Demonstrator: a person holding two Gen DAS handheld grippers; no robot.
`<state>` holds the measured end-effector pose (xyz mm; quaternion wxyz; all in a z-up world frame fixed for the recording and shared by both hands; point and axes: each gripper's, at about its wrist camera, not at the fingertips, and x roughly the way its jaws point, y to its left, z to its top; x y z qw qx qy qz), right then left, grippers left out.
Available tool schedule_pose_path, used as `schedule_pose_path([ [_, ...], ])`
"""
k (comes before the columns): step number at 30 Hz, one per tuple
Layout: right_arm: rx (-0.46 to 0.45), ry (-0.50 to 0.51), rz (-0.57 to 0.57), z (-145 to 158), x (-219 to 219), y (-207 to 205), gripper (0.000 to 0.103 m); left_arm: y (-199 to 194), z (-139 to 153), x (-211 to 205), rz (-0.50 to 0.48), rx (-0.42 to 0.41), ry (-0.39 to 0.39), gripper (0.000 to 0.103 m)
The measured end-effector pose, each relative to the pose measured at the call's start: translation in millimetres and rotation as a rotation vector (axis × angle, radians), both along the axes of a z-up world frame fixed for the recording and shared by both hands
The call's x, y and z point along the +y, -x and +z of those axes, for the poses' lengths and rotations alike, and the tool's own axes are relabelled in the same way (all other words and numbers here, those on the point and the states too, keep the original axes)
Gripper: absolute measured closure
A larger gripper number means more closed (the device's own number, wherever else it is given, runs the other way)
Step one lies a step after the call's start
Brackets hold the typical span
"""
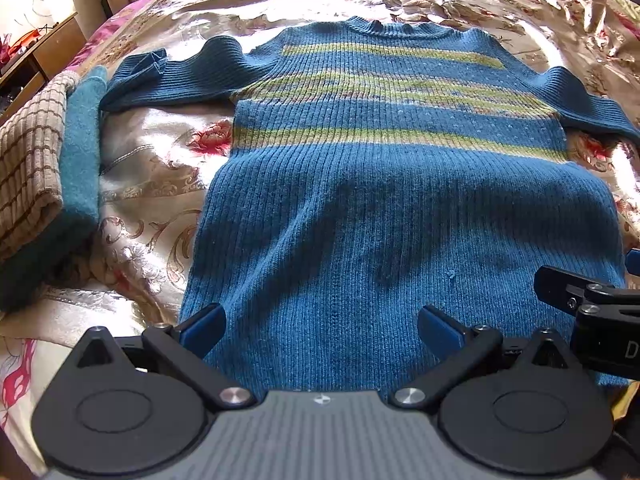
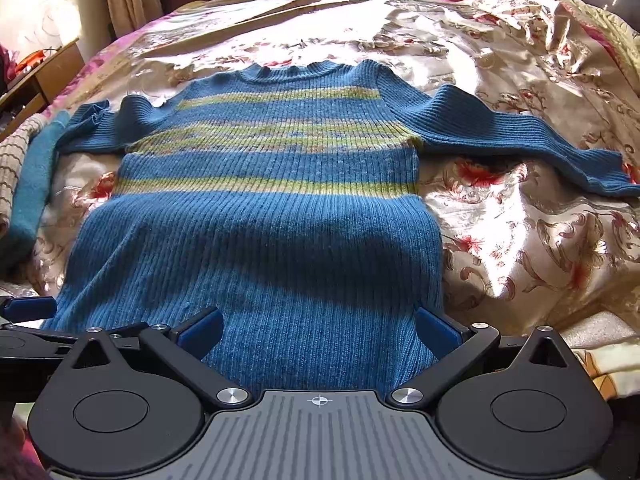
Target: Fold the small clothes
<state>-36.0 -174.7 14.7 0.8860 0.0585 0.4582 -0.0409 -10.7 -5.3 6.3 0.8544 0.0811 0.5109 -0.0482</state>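
A blue ribbed sweater (image 1: 380,208) with yellow-green stripes lies flat on the bed, neck far, hem near, both sleeves spread sideways. My left gripper (image 1: 322,326) is open over the hem's left half, its blue pads wide apart with nothing between them. The right gripper (image 2: 319,326) is also open, over the hem's right half of the same sweater (image 2: 260,232). The right sleeve (image 2: 520,140) stretches out to the right. In the left wrist view a black finger (image 1: 560,286) of the right gripper shows at the right edge.
The floral satin bedspread (image 1: 152,168) covers the bed. A folded stack, a tan checked garment (image 1: 32,168) on a teal one (image 1: 82,148), lies just left of the sweater. Wooden furniture (image 1: 44,56) stands beyond the bed's left side. Rumpled cover (image 2: 540,40) lies at the far right.
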Motion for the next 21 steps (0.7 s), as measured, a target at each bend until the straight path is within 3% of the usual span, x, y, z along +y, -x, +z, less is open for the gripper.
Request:
schedule_pose_path([
  [21, -0.001, 0.007, -0.001, 0.0, 1.4, 4.5, 0.0, 3.2, -1.5, 0.5, 0.0, 0.017, 0.006, 0.0],
])
